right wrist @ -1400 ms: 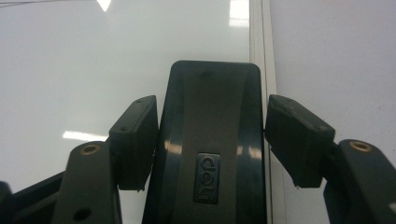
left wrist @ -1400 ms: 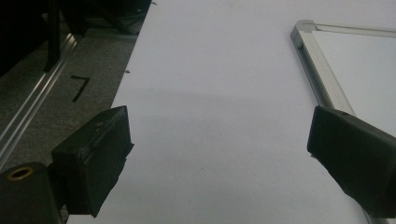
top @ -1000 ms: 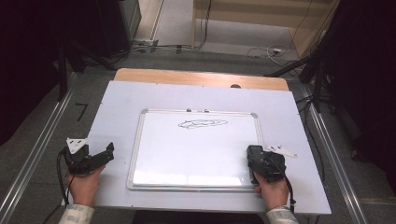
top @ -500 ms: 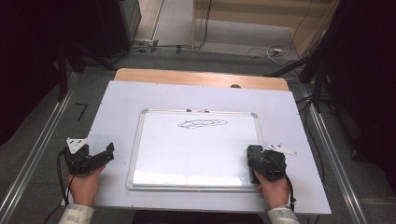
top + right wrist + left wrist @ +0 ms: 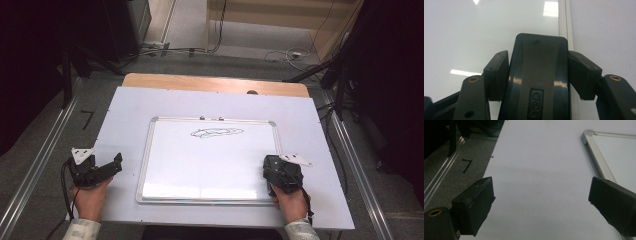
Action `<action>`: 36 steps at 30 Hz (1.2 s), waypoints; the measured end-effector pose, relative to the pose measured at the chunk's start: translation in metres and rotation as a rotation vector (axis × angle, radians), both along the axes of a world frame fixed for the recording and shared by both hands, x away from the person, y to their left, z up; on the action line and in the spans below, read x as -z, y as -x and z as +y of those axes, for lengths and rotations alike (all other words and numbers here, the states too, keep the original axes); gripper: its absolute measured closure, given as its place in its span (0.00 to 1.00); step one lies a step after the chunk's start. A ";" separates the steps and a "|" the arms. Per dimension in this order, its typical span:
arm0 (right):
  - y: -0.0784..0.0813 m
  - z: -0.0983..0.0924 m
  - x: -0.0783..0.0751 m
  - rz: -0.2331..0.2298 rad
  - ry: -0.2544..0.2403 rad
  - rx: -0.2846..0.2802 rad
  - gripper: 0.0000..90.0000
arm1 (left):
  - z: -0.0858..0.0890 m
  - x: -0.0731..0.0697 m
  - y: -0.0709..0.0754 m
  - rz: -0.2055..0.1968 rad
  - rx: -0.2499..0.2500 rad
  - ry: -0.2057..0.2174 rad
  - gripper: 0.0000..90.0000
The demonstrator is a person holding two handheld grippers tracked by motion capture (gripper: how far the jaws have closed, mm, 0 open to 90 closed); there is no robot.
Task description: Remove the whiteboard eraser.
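You are pinching a dark board eraser by its long sides in your right gripper, resting it over the whiteboard's near right corner, ready for wiping the scribble; its jaws have just been closing; your left gripper is idling spread wide on the table beside the frame.

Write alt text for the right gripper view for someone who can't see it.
The right gripper grips a dark eraser marked "deli" between its two black jaws, above the glossy whiteboard. The board's metal frame runs up the right side, with the pale table beyond.
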State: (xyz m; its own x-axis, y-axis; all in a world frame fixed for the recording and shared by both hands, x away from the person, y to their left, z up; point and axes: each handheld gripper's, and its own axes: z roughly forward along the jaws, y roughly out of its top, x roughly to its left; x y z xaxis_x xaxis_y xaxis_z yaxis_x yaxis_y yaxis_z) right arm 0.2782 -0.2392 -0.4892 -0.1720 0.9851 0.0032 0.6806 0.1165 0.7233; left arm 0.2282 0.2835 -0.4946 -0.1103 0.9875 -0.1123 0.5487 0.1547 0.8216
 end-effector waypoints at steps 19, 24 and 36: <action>0.001 0.002 0.000 0.017 0.008 0.005 0.41 | 0.000 0.001 0.000 0.000 -0.003 0.005 0.08; 0.000 0.002 0.001 0.028 0.003 0.008 0.40 | 0.000 0.001 0.000 0.006 0.001 0.004 0.08; 0.002 0.003 0.000 0.018 0.013 -0.014 0.42 | 0.001 0.001 0.000 0.002 0.002 0.012 0.08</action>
State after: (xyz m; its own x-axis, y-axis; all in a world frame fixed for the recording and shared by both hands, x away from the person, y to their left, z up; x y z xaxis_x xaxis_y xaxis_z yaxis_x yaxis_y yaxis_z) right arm 0.2762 -0.2364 -0.4889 -0.1863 0.9825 -0.0068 0.6916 0.1360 0.7094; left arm 0.2286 0.2843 -0.4954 -0.1084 0.9864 -0.1237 0.5508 0.1632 0.8185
